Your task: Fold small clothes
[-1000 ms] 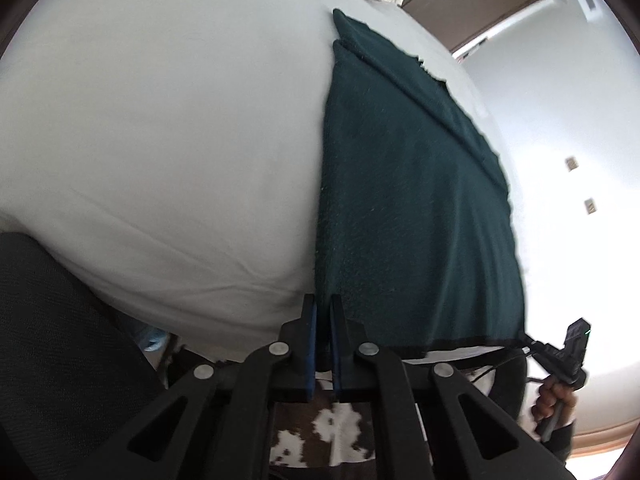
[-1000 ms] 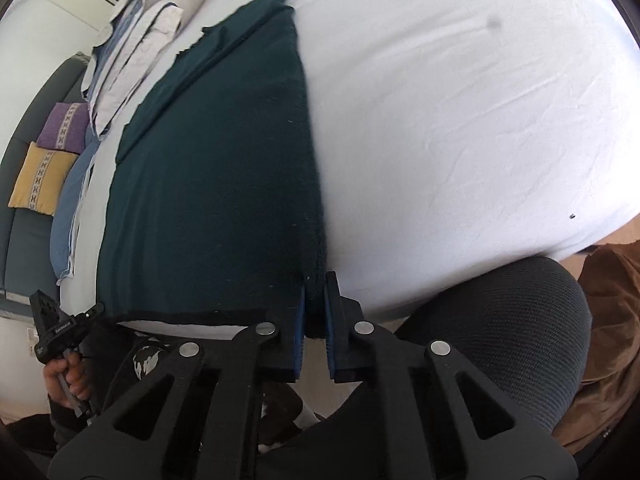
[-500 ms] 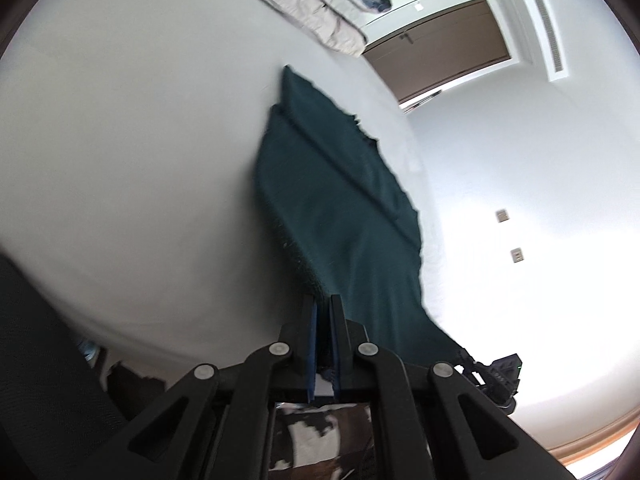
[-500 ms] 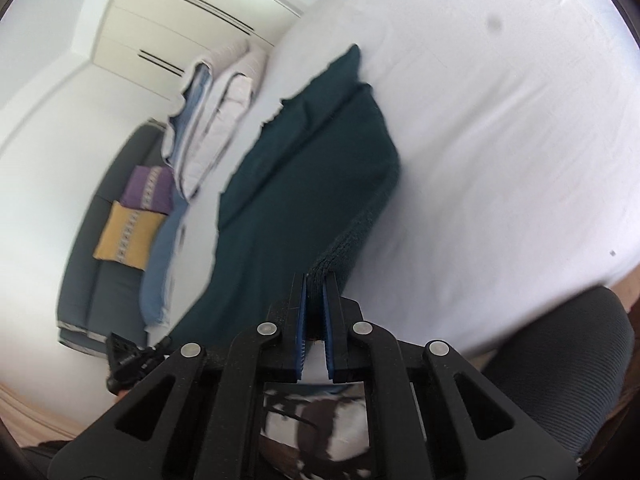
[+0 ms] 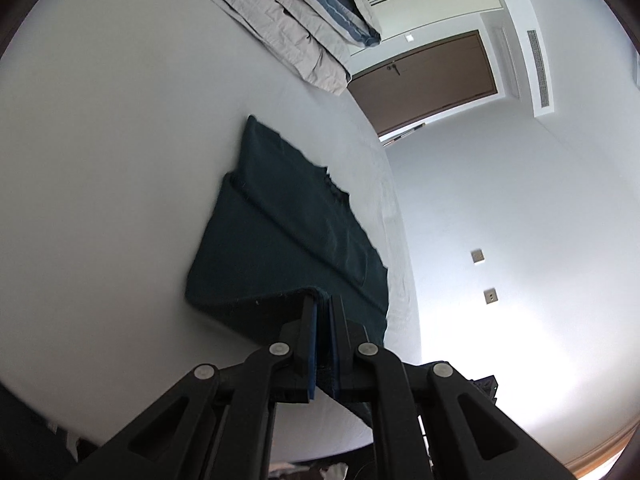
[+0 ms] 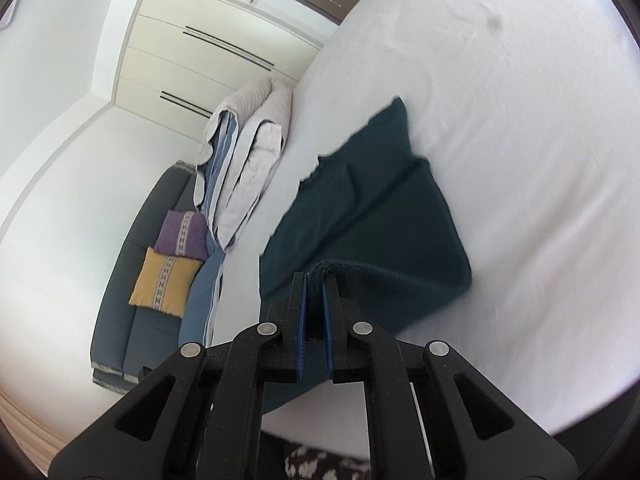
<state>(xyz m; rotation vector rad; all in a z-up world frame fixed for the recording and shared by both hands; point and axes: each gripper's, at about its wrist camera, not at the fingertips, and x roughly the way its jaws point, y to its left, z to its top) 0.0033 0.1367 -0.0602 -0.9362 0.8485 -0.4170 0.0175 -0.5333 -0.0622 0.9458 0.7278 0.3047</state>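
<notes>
Left wrist view: the left gripper point(image 5: 323, 312) is clamped on a corner of the dark green garment point(image 5: 280, 240), blue pads pressed together with the knit hem pinched between them. From the pinch the cloth runs away across the white bed point(image 5: 112, 160), its near part lifted clear of the sheet, its far part lying flat with a crease line across it and a ragged-looking neckline edge at the right. A folded duvet point(image 5: 288, 28), pale grey with blue stripes, sits at the far end of the bed. Beyond it a brown door point(image 5: 424, 80) and white wardrobe fronts. Two wall switch plates point(image 5: 478, 256) show on the white wall at right. A bit of black hardware pokes out at the lower right edge; too little of it shows to say what it is.

Right wrist view: the right gripper point(image 6: 316, 300) is likewise closed tight on the garment's other near corner, a rolled lump of thick hem bunched between the blue pads. The garment hangs from this grip and slopes down to the bed, the raised edge blurred. Its far end rests on the sheet, well apart from the duvet. Left of the bed stands a dark grey sofa point(image 6: 120, 300) with a purple cushion point(image 6: 182, 236) touching a yellow cushion point(image 6: 164, 284) below it. Cream wardrobe doors point(image 6: 208, 60) with dark handle slots fill the back wall. A black-and-white patterned patch shows at the bottom edge under the gripper.
</notes>
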